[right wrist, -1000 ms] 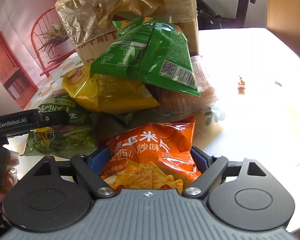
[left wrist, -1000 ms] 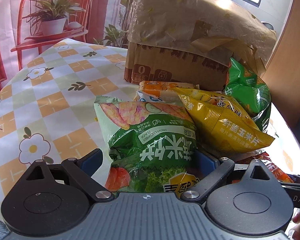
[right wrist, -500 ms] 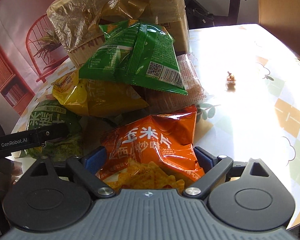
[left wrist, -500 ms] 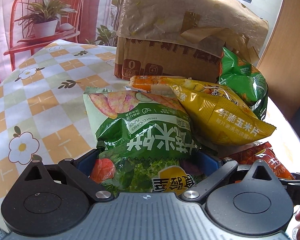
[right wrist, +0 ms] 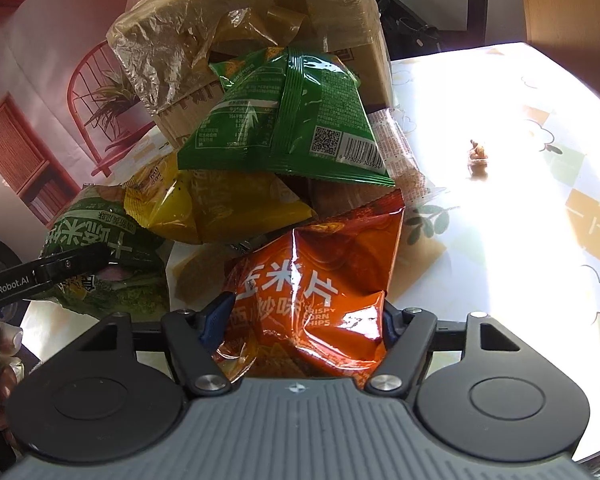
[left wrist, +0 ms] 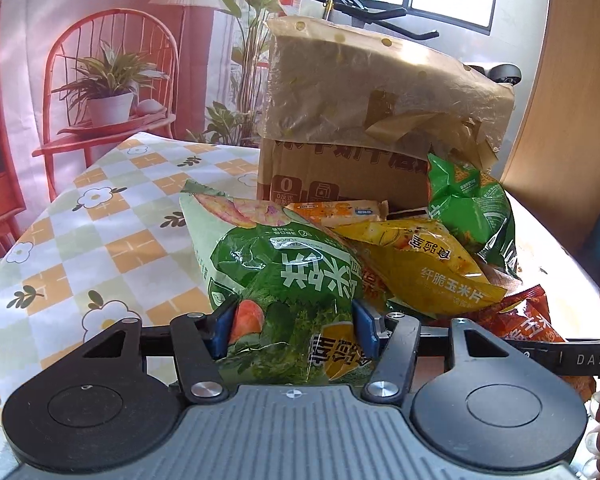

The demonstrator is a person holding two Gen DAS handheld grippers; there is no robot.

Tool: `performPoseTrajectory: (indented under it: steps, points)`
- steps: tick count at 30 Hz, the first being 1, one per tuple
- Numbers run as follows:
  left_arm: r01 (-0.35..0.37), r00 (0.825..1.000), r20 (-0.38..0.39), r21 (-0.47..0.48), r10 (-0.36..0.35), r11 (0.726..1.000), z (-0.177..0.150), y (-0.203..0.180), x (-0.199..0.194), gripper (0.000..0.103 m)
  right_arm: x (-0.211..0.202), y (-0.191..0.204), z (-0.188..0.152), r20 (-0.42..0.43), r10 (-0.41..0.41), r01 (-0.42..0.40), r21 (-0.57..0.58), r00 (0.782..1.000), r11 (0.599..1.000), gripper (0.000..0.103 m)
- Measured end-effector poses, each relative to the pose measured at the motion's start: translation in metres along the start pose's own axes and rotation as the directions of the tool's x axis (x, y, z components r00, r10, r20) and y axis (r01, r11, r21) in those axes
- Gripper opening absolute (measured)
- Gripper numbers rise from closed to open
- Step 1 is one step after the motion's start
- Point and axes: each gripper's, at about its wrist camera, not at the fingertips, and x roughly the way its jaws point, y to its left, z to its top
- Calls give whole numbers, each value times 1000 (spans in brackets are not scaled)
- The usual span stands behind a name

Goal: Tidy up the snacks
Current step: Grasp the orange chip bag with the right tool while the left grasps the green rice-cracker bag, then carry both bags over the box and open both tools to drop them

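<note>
A light green vegetable-crisp bag (left wrist: pixel 284 276) lies at the near edge of a snack pile. My left gripper (left wrist: pixel 292 328) is closing on its lower half, and both blue pads press into the crumpled foil. In the right wrist view an orange corn-chips bag (right wrist: pixel 320 276) sits between the jaws of my right gripper (right wrist: pixel 302 320), which are also closing, pads dented into its sides. A yellow corn-chip bag (left wrist: pixel 428 268) and a dark green bag (right wrist: pixel 292 120) are stacked behind them. The green crisp bag (right wrist: pixel 100 240) also shows at the left of the right wrist view.
A cardboard box (left wrist: pixel 340 176) wrapped in torn brown plastic stands behind the pile. An orange cracker packet (left wrist: pixel 336 212) lies against it. The flower-checked tablecloth (left wrist: pixel 100 240) spreads to the left. A small brown scrap (right wrist: pixel 478 152) lies on the sunlit table to the right.
Both grippers have narrowed from wide open onto their bags. The left gripper has tilted up and lifted the green bag's near end, bringing the wall and window into view. The right has hardly moved.
</note>
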Motion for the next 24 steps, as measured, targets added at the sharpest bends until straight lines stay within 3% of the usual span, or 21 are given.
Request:
performPoseTrajectory:
  steps: [9,20,24]
  points:
    - [-82,991,104,-8,83,997,5,12,-35,60,-11,6,5,33,-34,35,-27,999,999,67]
    - [-85,985,152,-18,87,996,14,9,-48,60,-32,7,3,104,-123,130,-56,987,990,66]
    - [-83,981,177,-13,84,996,20,8,-51,60,-38,3,3,124,-188,199,-80,974,977,65]
